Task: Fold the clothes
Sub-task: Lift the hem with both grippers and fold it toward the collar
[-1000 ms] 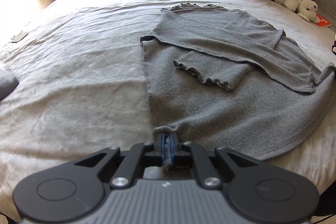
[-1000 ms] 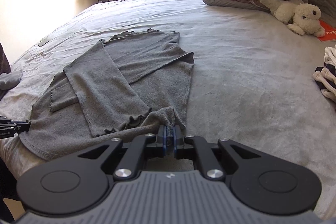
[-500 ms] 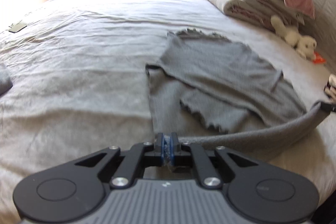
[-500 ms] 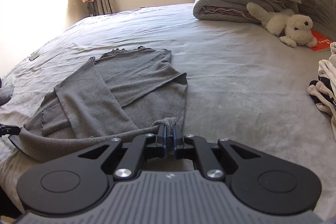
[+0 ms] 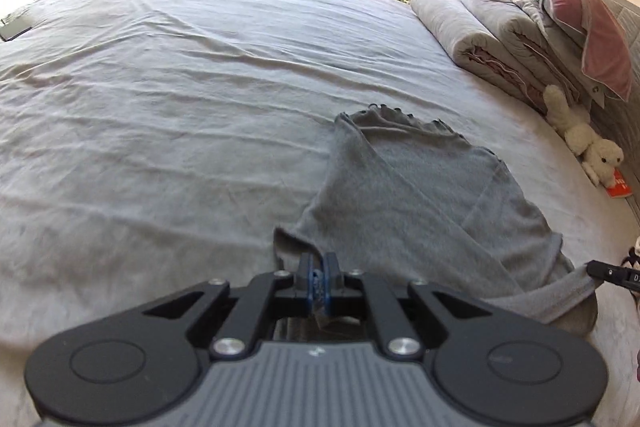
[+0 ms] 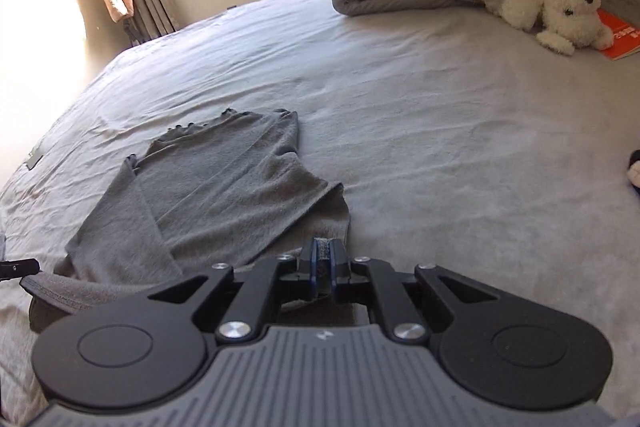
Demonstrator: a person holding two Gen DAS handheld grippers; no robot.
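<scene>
On the grey bed (image 5: 168,99), the left gripper (image 5: 319,267) and the right gripper (image 6: 325,251) each pinch a bottom corner of the grey top (image 6: 224,187), whose lifted hem hangs between them while its frilled neck lies mid-bed.

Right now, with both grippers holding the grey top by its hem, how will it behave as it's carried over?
Probably floppy: the grey top sags between the left gripper and right gripper. It looks light, since the pinched corners alone lift the hem. The knit likely drags on the bedsheet rather than sliding, so the folded sleeves could shift.
</scene>
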